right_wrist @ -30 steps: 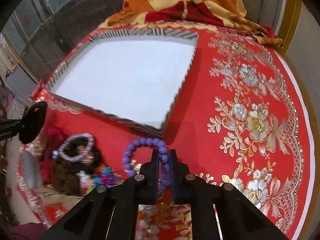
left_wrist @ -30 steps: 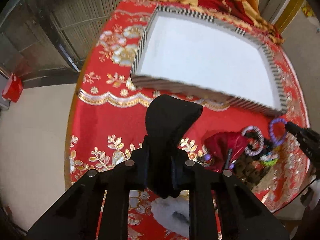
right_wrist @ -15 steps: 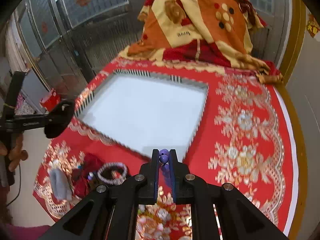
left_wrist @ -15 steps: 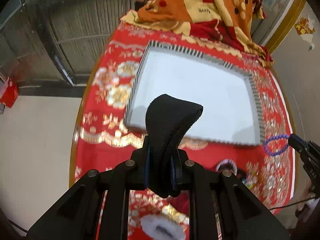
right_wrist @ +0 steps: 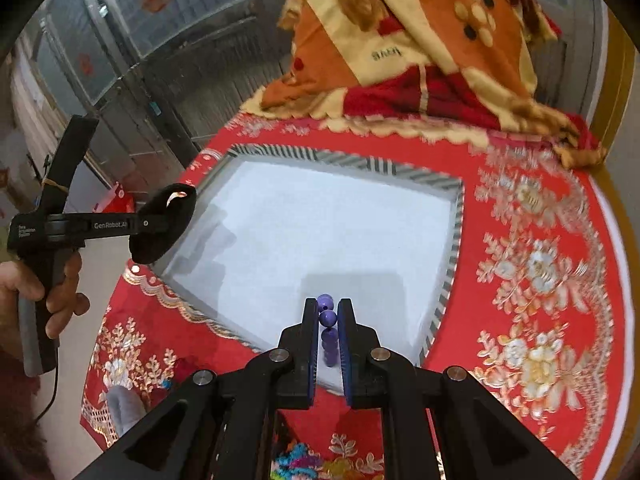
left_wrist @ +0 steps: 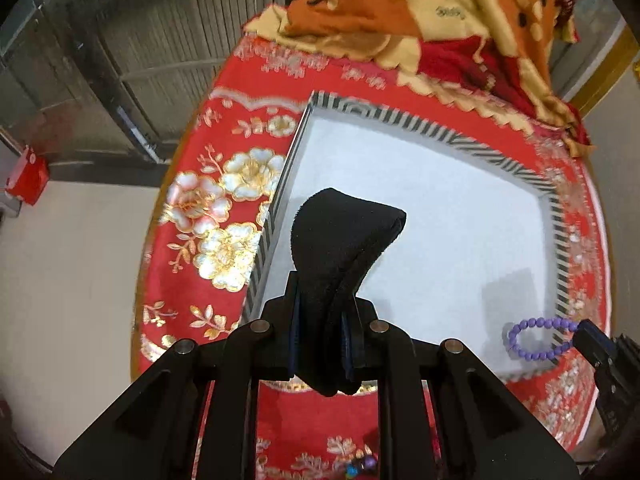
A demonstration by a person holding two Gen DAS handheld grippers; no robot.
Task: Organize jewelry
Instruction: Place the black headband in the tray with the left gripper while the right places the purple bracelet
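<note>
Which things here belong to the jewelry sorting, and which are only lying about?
Part of the job:
- purple bead bracelet, held in the right gripper
- black fabric piece, held in the left gripper
- white tray with striped rim

Only lying about:
- orange blanket
- red tablecloth

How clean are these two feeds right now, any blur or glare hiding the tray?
Left wrist: tablecloth flowers smear with motion blur; white tray looks washed out, grey shadow patch near the purple bracelet. Right wrist: fisheye-bent edges, blurred blanket, soft shadows on the tray.
</note>
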